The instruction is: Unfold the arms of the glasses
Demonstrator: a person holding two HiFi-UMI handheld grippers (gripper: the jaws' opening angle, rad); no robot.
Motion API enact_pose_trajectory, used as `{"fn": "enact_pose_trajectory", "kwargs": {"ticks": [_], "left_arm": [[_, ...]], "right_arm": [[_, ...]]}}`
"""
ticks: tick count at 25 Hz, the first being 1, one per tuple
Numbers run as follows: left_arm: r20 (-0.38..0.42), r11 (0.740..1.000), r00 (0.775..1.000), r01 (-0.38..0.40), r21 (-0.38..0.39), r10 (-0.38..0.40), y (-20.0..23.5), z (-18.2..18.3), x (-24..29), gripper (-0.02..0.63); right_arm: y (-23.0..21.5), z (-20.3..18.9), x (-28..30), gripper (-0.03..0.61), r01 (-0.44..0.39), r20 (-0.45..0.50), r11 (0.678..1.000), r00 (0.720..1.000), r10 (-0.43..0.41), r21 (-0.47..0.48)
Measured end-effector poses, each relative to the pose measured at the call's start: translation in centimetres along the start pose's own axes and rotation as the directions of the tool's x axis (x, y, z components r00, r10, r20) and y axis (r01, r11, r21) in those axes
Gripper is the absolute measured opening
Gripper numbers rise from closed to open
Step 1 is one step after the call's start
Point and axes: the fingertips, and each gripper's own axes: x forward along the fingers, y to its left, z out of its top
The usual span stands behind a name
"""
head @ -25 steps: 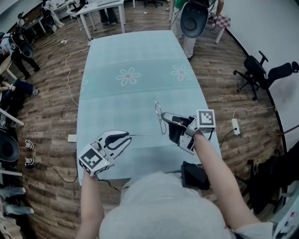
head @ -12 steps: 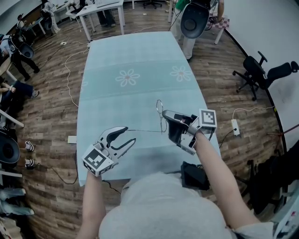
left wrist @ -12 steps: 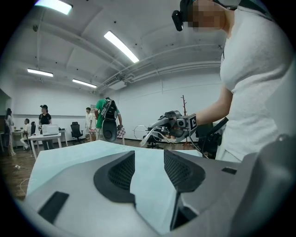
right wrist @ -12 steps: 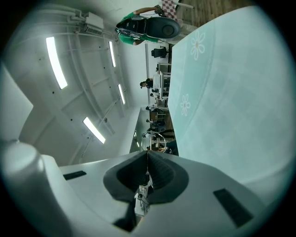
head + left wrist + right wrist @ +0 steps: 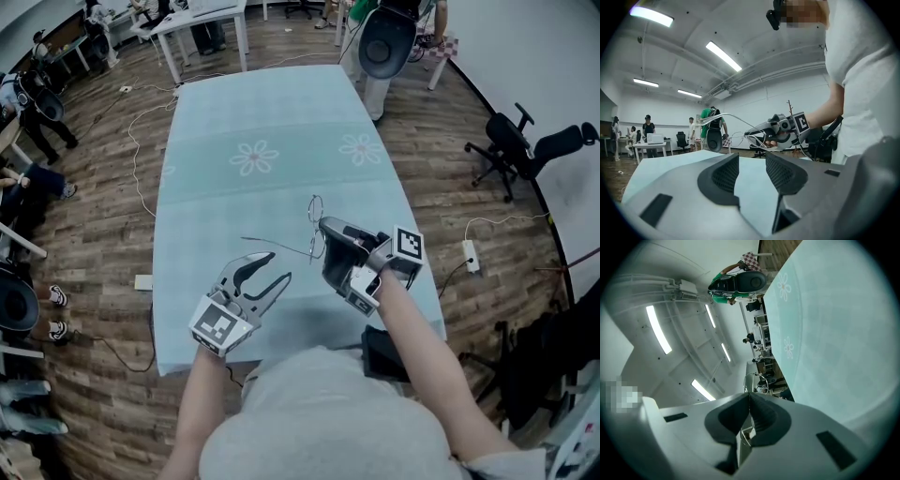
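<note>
1. Since a second ago, the left gripper (image 5: 279, 266) has let go of the wire arm (image 5: 277, 246) of the glasses (image 5: 316, 214) and drawn back toward the near edge of the table (image 5: 272, 103). Its jaws have just been opening, and nothing is between them.
2. Those left tongs now stand spread wide above the table's near edge, clear of the arm's free tip. Looking along them, I see only pale cloth between the pads.
3. The right gripper (image 5: 323, 246) has stayed about where it was, though tilted a little differently. Its tongs are pressed together on the glasses, pinching the frame close to the lenses. It holds them in the air above the table's near half, toward the right side.
4. That one wire arm sticks out straight from the frame toward the table's left side, so I judge it unfolded.
5. The second arm I cannot make out, because it is lost against the right gripper's dark jaws. If it is still folded, the job is about half done, and swinging that arm out is what remains.
</note>
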Motion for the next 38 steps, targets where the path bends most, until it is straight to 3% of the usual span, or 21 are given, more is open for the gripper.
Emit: {"fn": "enact_pose_trajectory", "kwargs": {"ticks": [15,24,38], "left_arm": [[0.069,1.0,0.998,-0.015,0.022,0.014,-1.3,1.5,3.1,0.136],[0.059,0.999,0.998,-0.023,0.04,0.021,-1.3,1.5,3.5,0.038],[0.07,0.999,0.997,-0.037,0.016,0.036,-0.9,1.9,2.7,0.035]], "right_arm": [[-0.3,0.1,0.5,0.011,-0.055,0.073,0.994,0.996,0.049,0.089],[-0.5,0.4,0.4,0.011,-0.076,0.103,0.988,0.993,0.063,0.137],[-0.1,0.1,0.4,0.011,-0.078,0.024,0.987,0.997,0.076,0.141]]}}
